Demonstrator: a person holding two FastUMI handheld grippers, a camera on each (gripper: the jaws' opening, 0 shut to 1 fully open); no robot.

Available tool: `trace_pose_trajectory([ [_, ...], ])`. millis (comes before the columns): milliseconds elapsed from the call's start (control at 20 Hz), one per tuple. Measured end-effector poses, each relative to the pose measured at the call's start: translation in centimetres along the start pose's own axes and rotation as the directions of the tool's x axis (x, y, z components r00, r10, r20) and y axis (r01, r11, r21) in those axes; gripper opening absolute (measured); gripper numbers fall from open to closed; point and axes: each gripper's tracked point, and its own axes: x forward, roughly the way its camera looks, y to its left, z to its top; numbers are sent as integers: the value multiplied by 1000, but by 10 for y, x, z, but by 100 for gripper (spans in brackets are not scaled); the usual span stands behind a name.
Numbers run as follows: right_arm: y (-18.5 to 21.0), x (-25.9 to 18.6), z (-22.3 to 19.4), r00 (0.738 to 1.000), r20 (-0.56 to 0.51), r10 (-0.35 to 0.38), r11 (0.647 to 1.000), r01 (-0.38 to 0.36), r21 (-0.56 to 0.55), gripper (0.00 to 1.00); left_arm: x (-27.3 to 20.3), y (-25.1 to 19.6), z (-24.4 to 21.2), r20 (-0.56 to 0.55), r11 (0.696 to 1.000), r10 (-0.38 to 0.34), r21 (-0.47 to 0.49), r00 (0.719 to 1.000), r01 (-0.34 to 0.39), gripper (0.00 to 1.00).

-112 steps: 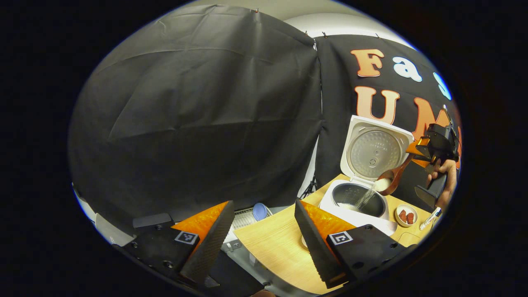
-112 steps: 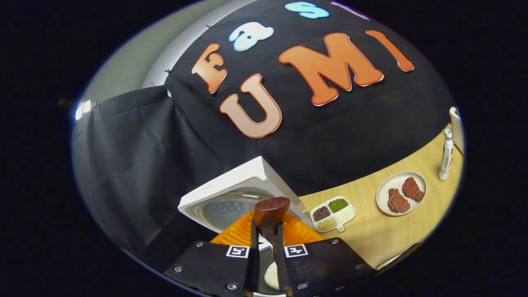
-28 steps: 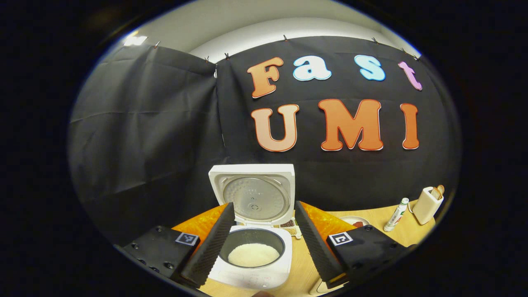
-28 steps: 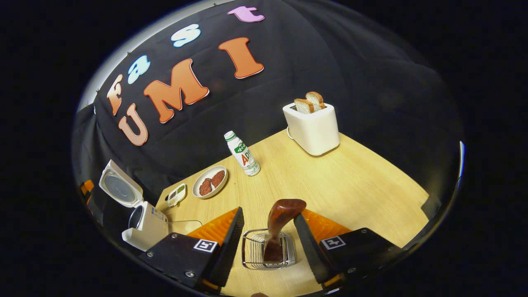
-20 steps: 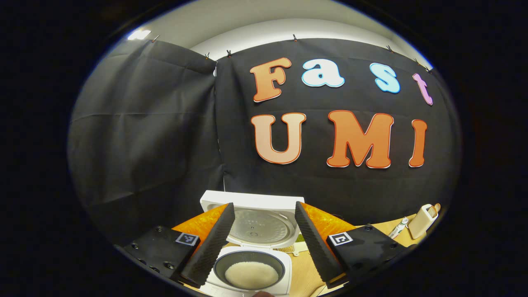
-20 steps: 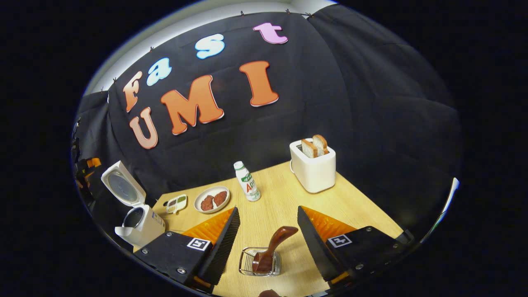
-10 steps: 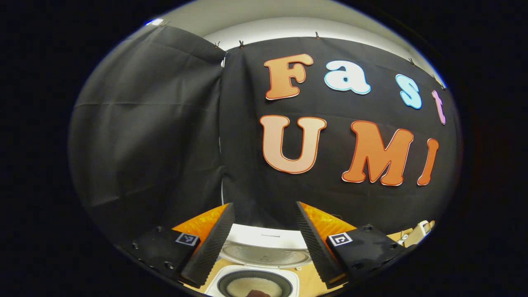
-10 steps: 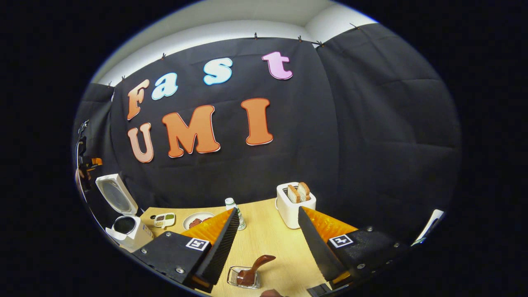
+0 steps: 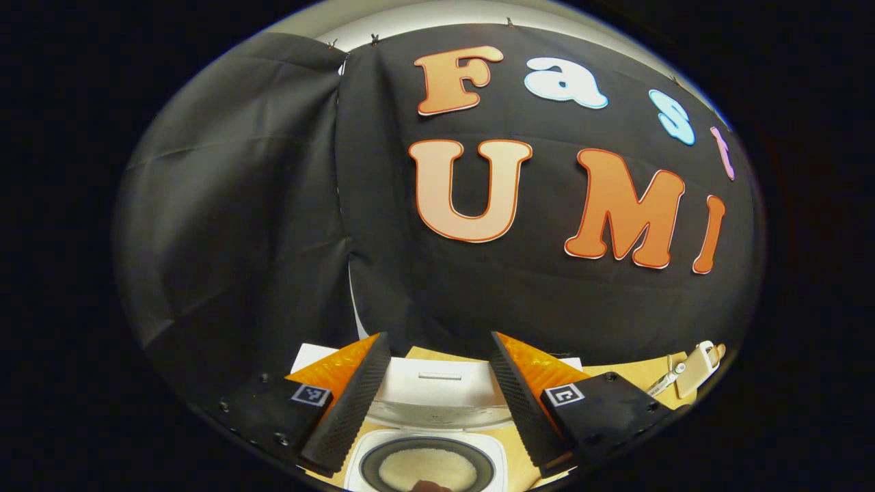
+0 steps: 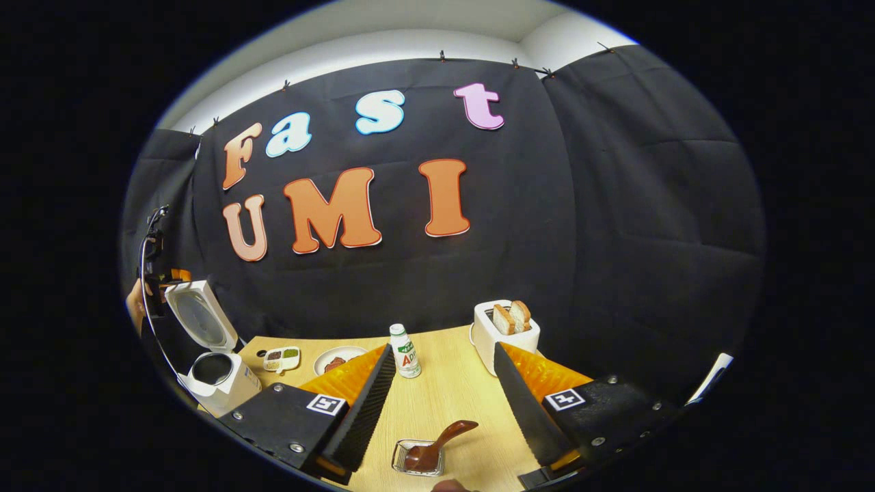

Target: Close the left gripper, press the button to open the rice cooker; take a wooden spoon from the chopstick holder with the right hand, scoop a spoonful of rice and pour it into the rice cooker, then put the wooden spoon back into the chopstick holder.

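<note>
Spoon's home: wooden spoon (image 10: 437,444) sits in the chopstick holder (image 10: 418,458) at six o'clock, right hand-held gripper (image 10: 441,400) spread apart above it. Task looks finished; nothing left to grab.

Rice cooker (image 9: 427,465) base cut off by edge.

Two bread slices (image 10: 512,317), one bottle (image 10: 407,352)

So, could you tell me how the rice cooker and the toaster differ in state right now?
The rice cooker stands with its lid swung up, its pot open and white rice inside; the toaster is a closed box with two bread slices sticking out of its top. The rice cooker sits at the table's left end, the toaster towards the right. Both are white.
</note>
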Motion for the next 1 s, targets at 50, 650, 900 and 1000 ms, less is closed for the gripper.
trace_pose_trajectory([
  [50,4,1,-2,1000,-11,12,1000,-12,2,90,-2,1,-1,3,1000,-5,26,1000,5,99],
  [650,28,18,-2,991,-15,132,991,-132,-4,91,-75,3,-50,-143,1000,-5,-9,990,4,99],
  [900,31,25,-9,985,-31,172,985,-172,19,91,-110,6,-87,-190,999,-3,-47,982,-6,98],
  [1000,36,27,-9,980,-33,194,981,-193,35,91,-120,10,-98,-210,998,-5,-64,978,-9,98],
])
